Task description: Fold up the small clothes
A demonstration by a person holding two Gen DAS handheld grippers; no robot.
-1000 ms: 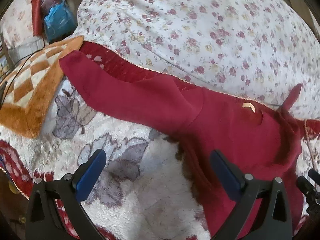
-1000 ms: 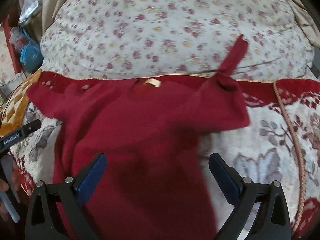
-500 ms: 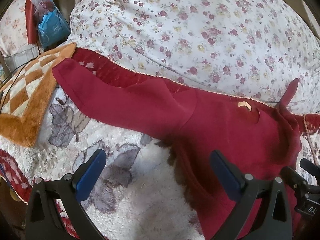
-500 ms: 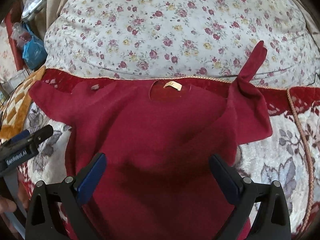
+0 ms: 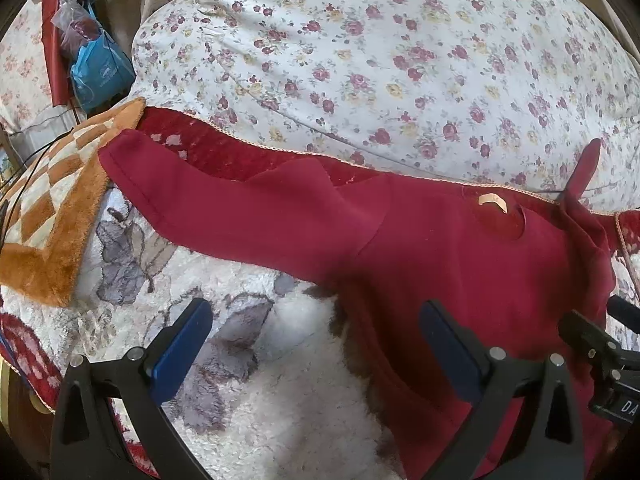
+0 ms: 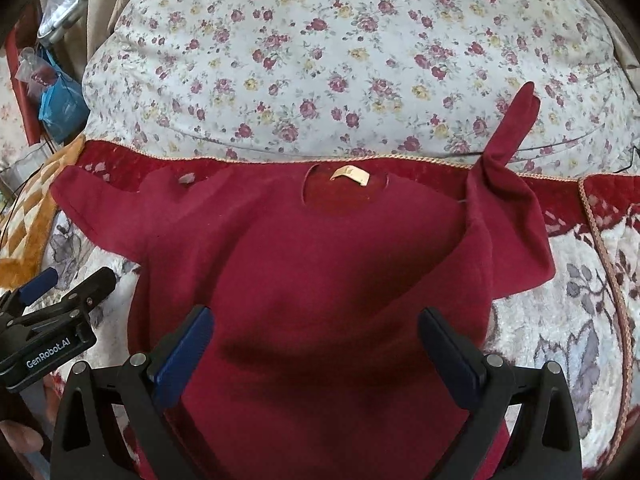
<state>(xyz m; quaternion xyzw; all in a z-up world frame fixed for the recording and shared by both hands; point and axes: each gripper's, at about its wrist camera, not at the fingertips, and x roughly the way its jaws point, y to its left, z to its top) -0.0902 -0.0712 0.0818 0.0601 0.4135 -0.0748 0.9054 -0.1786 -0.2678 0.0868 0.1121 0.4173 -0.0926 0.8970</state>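
A small dark red long-sleeved top (image 6: 320, 272) lies flat on a plush floral blanket (image 5: 280, 400), neck label (image 6: 349, 175) at the far side. Its left sleeve (image 5: 240, 208) stretches out to the left. Its right sleeve (image 6: 508, 200) is bunched, with the cuff sticking up against the pillow. My left gripper (image 5: 316, 340) is open and empty, over the blanket beside the top's left edge. My right gripper (image 6: 316, 344) is open and empty, above the top's middle. The left gripper also shows in the right wrist view (image 6: 52, 312).
A big flowered pillow (image 6: 340, 60) fills the far side. An orange and white checked mat (image 5: 44, 208) lies at the left. A blue bag (image 5: 100, 72) and clutter stand at the far left. The blanket's red border with cord trim (image 6: 600, 240) runs along the right.
Both grippers have drawn back and risen a little, so more of the top and pillow shows. The top lies the same. Both grippers stay open.
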